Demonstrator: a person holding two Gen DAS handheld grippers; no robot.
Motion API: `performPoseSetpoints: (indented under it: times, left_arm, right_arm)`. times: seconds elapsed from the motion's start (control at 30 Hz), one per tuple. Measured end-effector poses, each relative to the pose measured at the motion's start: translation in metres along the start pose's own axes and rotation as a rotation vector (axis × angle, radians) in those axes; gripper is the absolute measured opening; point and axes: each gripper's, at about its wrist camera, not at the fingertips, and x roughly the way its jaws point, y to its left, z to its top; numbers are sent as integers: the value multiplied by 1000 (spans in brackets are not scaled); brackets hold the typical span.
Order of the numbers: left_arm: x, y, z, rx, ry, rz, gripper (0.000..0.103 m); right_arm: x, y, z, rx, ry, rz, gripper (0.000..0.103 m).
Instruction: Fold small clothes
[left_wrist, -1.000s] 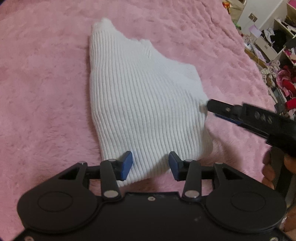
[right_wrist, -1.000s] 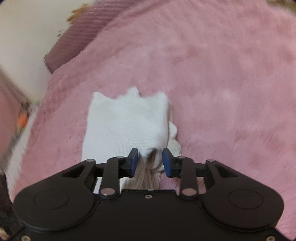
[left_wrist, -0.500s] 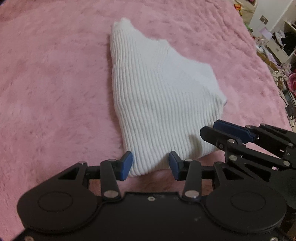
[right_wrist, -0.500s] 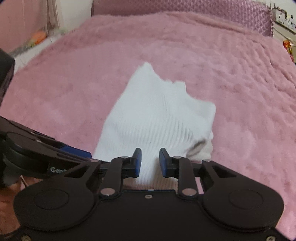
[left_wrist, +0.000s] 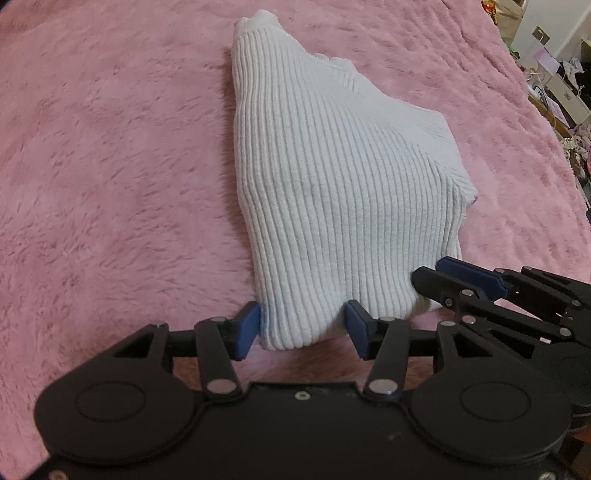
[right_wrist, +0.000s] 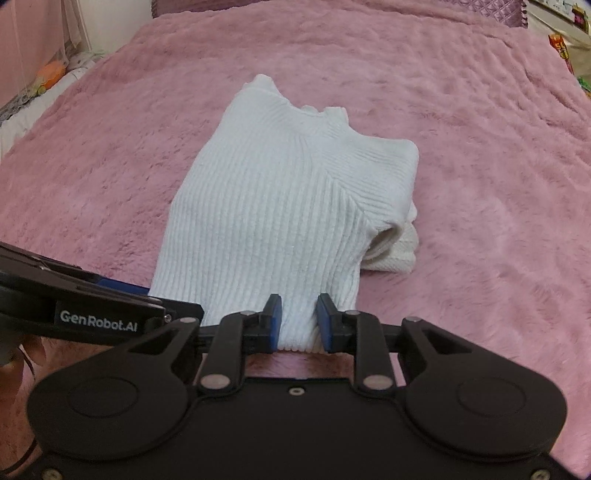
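A white ribbed knit sweater (left_wrist: 332, 184) lies folded on a pink fluffy blanket (left_wrist: 110, 147); it also shows in the right wrist view (right_wrist: 280, 206). My left gripper (left_wrist: 301, 328) is open, its blue pads either side of the sweater's near left corner. My right gripper (right_wrist: 297, 323) is open, its pads either side of the near hem. The right gripper shows side-on in the left wrist view (left_wrist: 480, 284) at the sweater's near right corner. The left gripper shows in the right wrist view (right_wrist: 92, 295) at the near left corner.
The pink blanket (right_wrist: 480, 184) covers a bed. Cluttered shelves and boxes (left_wrist: 561, 85) stand beyond its far right edge. A white sheet with an orange toy (right_wrist: 51, 74) lies at the left edge. A folded sleeve (right_wrist: 399, 247) sticks out at the sweater's right side.
The right gripper swung from the sweater's right side to its near hem beside the left gripper. Both grippers have closed in on the near edge. The left jaws stay open.
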Motion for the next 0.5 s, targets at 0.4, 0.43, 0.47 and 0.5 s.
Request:
performPoseSetpoints:
  times: [0.4, 0.43, 0.47, 0.5]
  left_arm:
    - [-37, 7, 68, 41, -207, 60, 52]
    - [-34, 7, 77, 39, -218, 59, 52]
    - [-30, 7, 86, 32, -222, 55, 52]
    - [-25, 7, 96, 26, -220, 45, 52]
  right_arm:
    - [-3, -24, 83, -25, -199, -37, 23]
    - [4, -27, 89, -26, -197, -37, 23]
    - [12, -28, 95, -25, -193, -32, 23]
    - [21, -30, 100, -24, -182, -25, 23]
